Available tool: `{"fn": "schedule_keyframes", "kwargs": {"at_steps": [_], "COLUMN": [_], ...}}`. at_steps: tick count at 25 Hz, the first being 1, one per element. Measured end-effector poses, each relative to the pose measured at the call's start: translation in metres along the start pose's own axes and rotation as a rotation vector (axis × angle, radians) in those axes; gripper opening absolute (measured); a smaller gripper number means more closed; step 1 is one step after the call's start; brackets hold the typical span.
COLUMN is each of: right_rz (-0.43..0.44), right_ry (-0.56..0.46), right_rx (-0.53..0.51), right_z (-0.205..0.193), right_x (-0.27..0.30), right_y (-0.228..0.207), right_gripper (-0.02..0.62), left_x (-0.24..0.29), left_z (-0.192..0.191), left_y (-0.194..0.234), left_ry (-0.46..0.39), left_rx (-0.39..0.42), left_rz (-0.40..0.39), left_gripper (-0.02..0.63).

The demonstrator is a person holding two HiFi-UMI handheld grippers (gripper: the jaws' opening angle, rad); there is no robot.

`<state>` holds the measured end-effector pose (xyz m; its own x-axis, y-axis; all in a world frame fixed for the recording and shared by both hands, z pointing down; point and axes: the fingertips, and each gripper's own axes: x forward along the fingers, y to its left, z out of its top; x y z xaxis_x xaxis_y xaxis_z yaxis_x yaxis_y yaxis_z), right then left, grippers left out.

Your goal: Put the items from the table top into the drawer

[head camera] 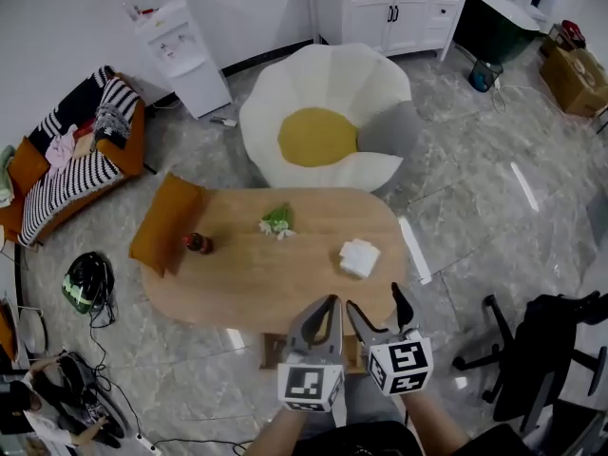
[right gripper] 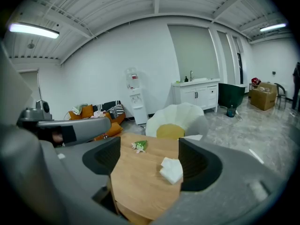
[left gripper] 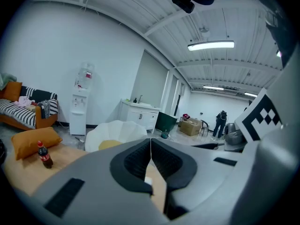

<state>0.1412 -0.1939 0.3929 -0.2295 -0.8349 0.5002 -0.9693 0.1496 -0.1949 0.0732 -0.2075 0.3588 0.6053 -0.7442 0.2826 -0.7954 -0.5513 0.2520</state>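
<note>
Just red-labelled bottle on table.

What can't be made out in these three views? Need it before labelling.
- Drawer: head view, the left gripper and right gripper cover the oval wooden table's near edge; open or shut cannot be told.
- Small green-and-white item: too small in head and right gripper views to identify.
- White crumpled item: left gripper view shows at most a sliver past the shut jaws.
</note>
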Motion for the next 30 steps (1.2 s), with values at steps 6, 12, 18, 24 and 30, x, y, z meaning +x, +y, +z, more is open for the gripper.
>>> {"fn": "schedule_keyframes", "kwargs": {"at_steps": [6, 12, 18, 24, 30], "right_rz": [-0.013, -0.023, -0.028, -0.043, -0.033], "right_ry": [0.005, 0.018, 0.045, 0.067, 0.061], "right_rx": [0.059, 0.045, 0.031, 0.019, -0.015], "right_z": [-0.015, -0.036, -0.067, -0.091, -0.107], "right_x": [0.029, 0.052, 0.078, 0.098, 0.11], "right_y": [-0.021, -0.038, -0.052, -0.067, -0.072], "right_gripper": [0.388, 0.39, 0.39, 0.39, 0.39], "left_x": [0.028, 0.05, 0.067, 0.087, 0.105], "left_z": [-0.015, -0.032, -0.06, -0.089, -0.115], "left_y": [0.011, 0.02, 0.033, 0.039, 0.039], "left_ry": [0.002, 0.008, 0.021, 0.051, 0.062], "left_rx": [-0.018, -0.022, -0.01, 0.003, 0.022], "left_rz": [0.024, 0.031, 0.051, 0.033, 0.009], "left_gripper": [0.011, 0.011, 0.011, 0.011, 0.011]}}
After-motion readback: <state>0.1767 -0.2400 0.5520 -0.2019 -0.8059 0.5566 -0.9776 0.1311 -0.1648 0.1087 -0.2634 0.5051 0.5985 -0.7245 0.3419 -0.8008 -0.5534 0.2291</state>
